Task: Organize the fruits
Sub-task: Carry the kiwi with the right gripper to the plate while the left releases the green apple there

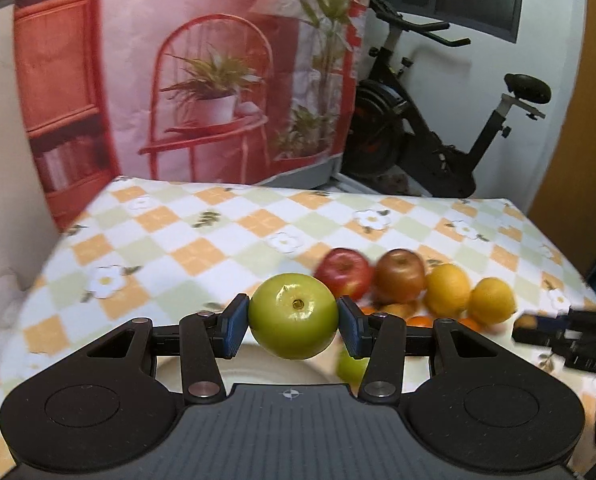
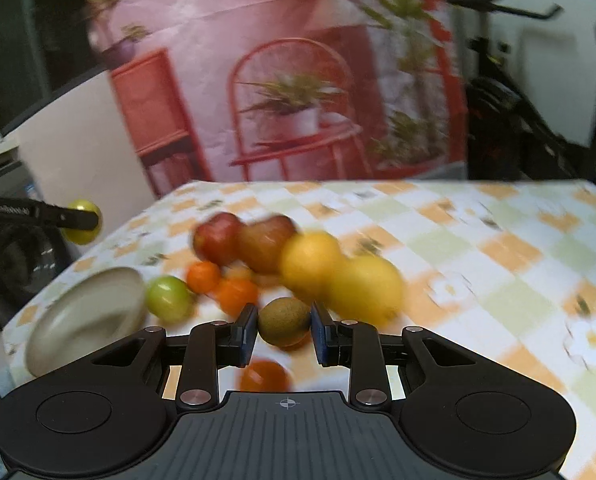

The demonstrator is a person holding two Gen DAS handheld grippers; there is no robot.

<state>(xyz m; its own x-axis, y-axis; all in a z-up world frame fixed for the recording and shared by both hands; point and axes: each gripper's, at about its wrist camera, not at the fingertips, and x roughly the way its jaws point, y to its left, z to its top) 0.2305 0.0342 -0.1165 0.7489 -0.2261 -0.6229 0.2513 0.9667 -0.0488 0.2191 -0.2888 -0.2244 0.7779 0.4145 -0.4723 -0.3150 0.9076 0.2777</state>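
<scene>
My left gripper (image 1: 294,322) is shut on a green apple (image 1: 294,312), held in the air above a cream plate (image 1: 238,372). A second green apple (image 1: 351,366) lies beside the plate. My right gripper (image 2: 284,328) is shut on a brown kiwi (image 2: 284,318), lifted just over the fruit pile. That pile holds two red apples (image 2: 218,240), two large yellow citrus fruits (image 2: 309,264) and several small oranges (image 2: 236,294). In the right wrist view the left gripper (image 2: 84,220) shows at the far left with its apple.
The table (image 1: 202,248) wears a checked cloth with flowers. A printed backdrop (image 1: 178,80) hangs behind it and an exercise bike (image 1: 437,140) stands at the back right. The plate (image 2: 86,316) sits near the table's left edge.
</scene>
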